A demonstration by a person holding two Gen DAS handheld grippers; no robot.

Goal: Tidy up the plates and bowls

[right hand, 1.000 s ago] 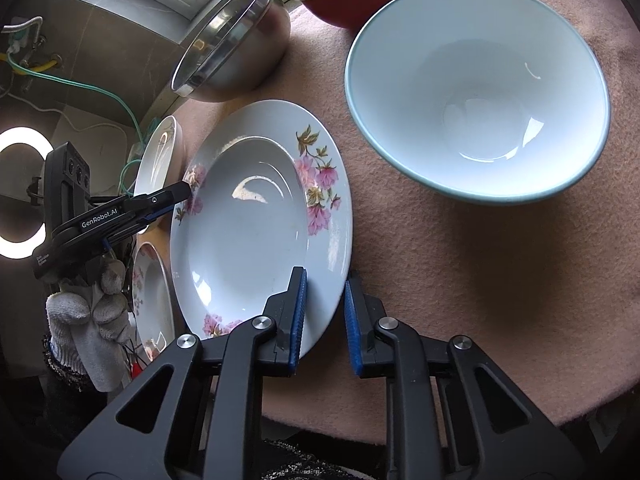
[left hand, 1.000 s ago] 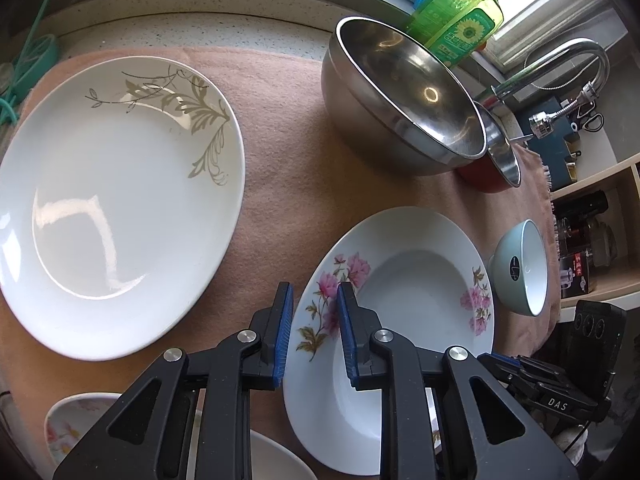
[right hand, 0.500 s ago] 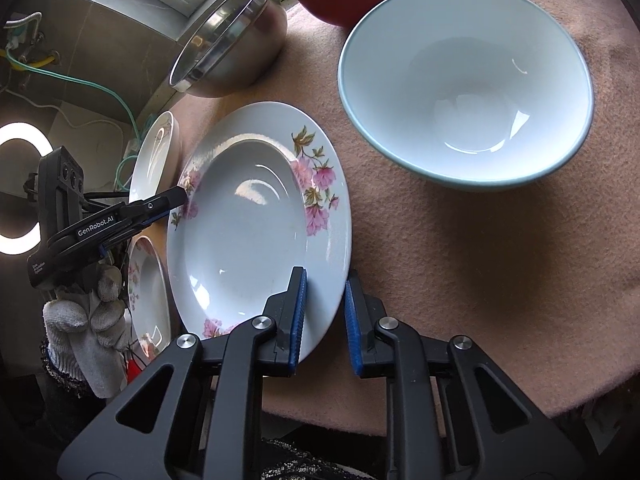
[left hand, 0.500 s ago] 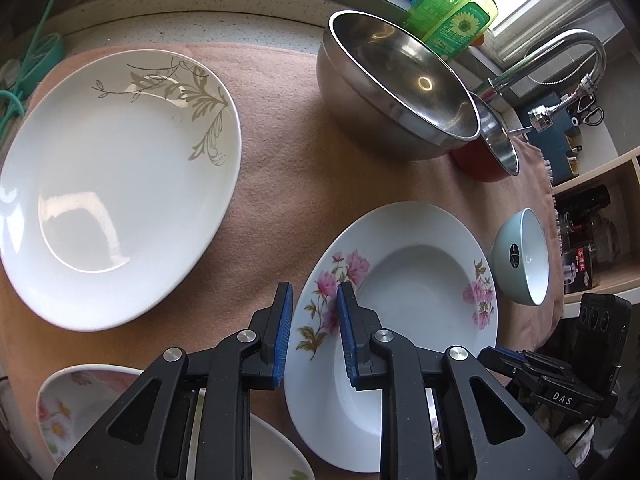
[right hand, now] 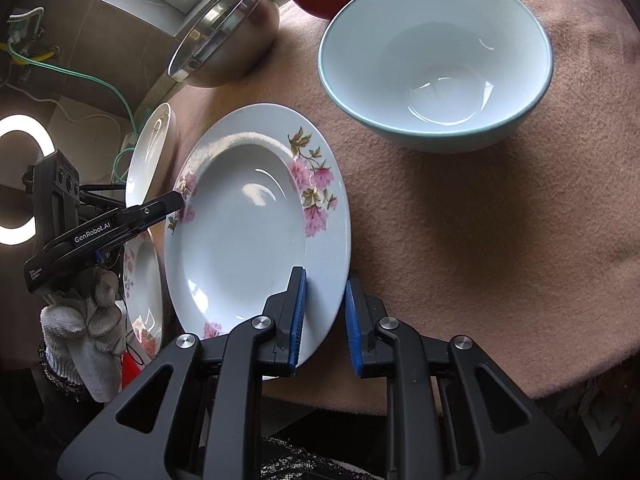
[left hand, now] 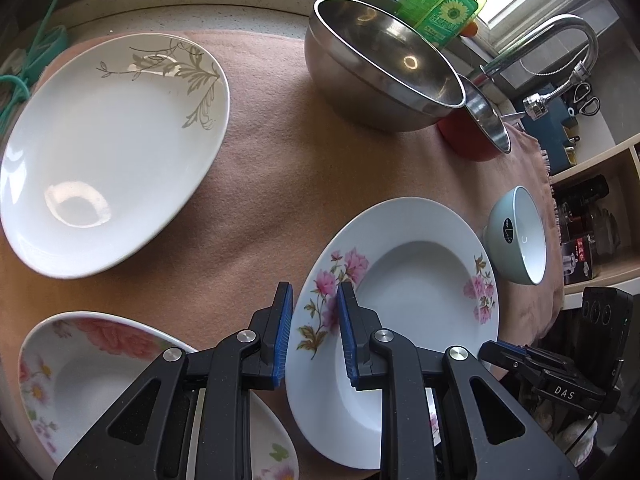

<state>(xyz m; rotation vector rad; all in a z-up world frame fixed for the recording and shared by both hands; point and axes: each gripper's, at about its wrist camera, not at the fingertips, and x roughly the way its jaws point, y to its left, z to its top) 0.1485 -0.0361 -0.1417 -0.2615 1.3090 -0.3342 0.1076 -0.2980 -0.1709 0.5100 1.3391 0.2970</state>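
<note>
Change since 1 s ago: both wrist views have drawn back and up; the leaf-pattern plate has slid toward 10 o'clock in the left view, and more of the rose-print plate shows at 8 o'clock.

Item: pink-flower soup plate, deep-welled, on the tan felt mat. In the left view it lies from 6 to 3 o'clock; in the right view it fills 9 to 6 o'clock.

Left gripper: the 2 fingers straddle the plate's rim at its flowered side, a gap showing on each side, so not yet pinching.

Right gripper: same posture on the opposite rim, fingers parted around the edge.

Step, as judged: a 2-handed pick of this plate, at the pre-grasp stage. The next move calls for closing both claws on the rim together, then an even lift toward a plate stack.

Orientation: well upward, roughly flat; round, so no true long axis. The grip line runs rim to rim between the 2 grippers.

Nearby: pale-blue bowl at 1 o'clock in the right view; steel mixing bowl at 12 o'clock in the left view.
</note>
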